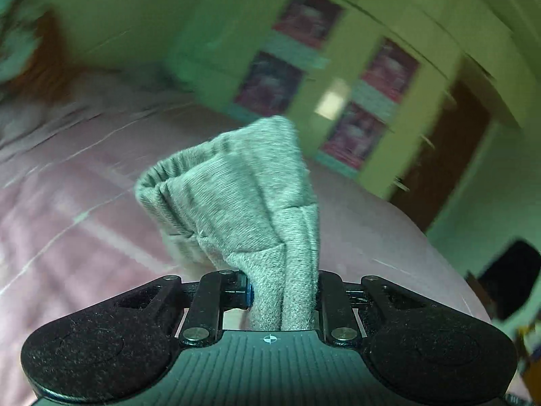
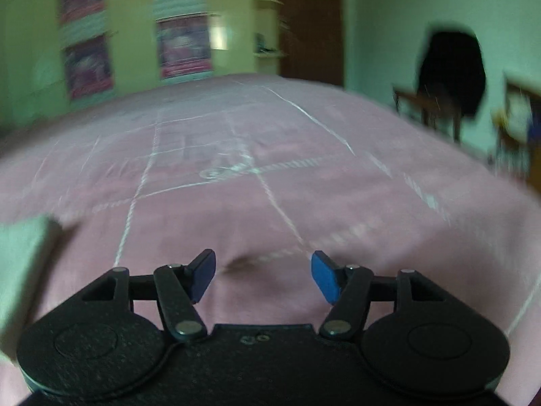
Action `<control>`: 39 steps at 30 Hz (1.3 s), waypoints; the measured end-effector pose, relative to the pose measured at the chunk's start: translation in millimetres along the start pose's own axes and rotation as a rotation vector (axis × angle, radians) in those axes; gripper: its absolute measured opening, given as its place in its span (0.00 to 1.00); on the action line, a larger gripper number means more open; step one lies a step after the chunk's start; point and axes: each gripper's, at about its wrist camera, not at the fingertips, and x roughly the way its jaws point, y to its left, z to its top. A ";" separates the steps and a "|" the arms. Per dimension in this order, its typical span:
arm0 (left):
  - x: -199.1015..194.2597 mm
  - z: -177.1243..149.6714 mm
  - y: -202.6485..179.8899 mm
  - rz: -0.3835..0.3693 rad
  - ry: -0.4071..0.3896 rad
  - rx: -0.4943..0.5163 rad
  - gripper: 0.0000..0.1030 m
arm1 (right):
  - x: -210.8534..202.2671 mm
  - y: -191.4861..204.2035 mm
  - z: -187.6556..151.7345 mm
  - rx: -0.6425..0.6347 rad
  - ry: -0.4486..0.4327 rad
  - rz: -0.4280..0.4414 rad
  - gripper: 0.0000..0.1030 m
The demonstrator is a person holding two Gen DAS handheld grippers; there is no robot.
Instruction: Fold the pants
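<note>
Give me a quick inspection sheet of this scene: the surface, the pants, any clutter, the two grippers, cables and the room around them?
Surface: bed under a pink sheet with pale lines; a small dent just ahead of the right gripper.
Job's things: grey pants, a bunched part with a gathered hem held up off the sheet; a pale cloth edge at the right view's left border may be the same garment.
Clutter: nothing seen on the sheet.
Grippers: left gripper shut on the pants; right gripper open, empty, over the sheet.
Cables: nothing seen.
Surroundings: green cupboards with pinkish panels, brown door, dark shape on the wall; all blurred.
</note>
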 end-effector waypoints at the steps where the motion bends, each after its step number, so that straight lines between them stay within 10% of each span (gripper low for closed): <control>1: 1.2 5.0 -18.3 -0.018 0.004 0.034 0.19 | 0.6 -5.4 0.7 0.035 -0.002 0.012 0.61; 16: 37.4 -70.7 -239.2 -0.245 0.214 0.416 0.19 | 4.4 -25.9 1.0 0.178 0.030 0.072 0.67; 29: 46.5 -130.9 -280.7 -0.300 0.333 0.567 0.20 | 6.8 -25.0 2.0 0.178 0.049 0.089 0.69; 35: 51.1 -141.8 -282.7 -0.406 0.487 0.621 0.78 | 8.1 -23.1 1.2 0.168 0.053 0.083 0.70; 39: 24.1 -127.8 -280.1 -0.462 0.417 0.558 0.82 | 7.3 -22.8 0.6 0.170 0.051 0.080 0.70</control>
